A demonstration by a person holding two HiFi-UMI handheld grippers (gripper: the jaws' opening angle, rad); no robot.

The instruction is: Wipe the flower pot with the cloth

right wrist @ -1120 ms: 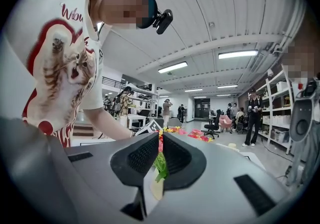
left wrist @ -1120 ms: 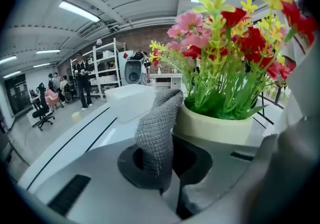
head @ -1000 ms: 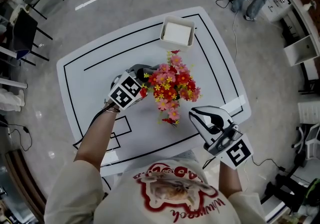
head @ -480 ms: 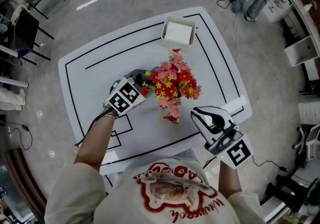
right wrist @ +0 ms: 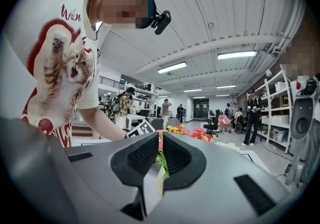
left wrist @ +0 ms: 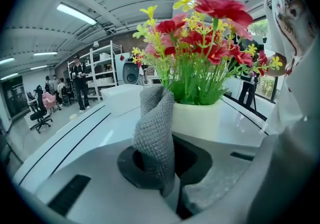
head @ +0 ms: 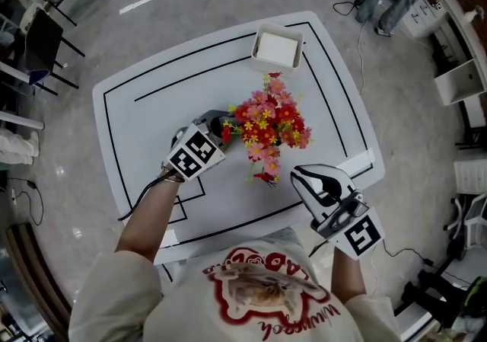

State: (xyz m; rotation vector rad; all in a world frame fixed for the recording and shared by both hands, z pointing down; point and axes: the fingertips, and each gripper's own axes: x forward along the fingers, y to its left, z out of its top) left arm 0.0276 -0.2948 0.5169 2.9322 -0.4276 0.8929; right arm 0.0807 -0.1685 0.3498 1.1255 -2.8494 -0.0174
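Note:
Red, pink and yellow flowers point(head: 268, 123) fill a white flower pot point(left wrist: 196, 118); in the head view the blooms hide the pot. My left gripper point(head: 217, 126) is at the pot's left side, shut on a grey cloth point(left wrist: 155, 128). The cloth stands up from the jaws right at the pot's wall; I cannot tell whether it touches. My right gripper point(head: 302, 174) hangs near the table's front right edge. It is shut with nothing in it and points level at the flowers point(right wrist: 190, 132).
A white square box point(head: 278, 47) sits at the far side of the white table point(head: 137, 112), which is marked with black lines. Chairs, shelves and several people stand around the room beyond the table.
My left gripper has slid a little toward me along the pot's left side with the cloth. The right gripper has stayed put.

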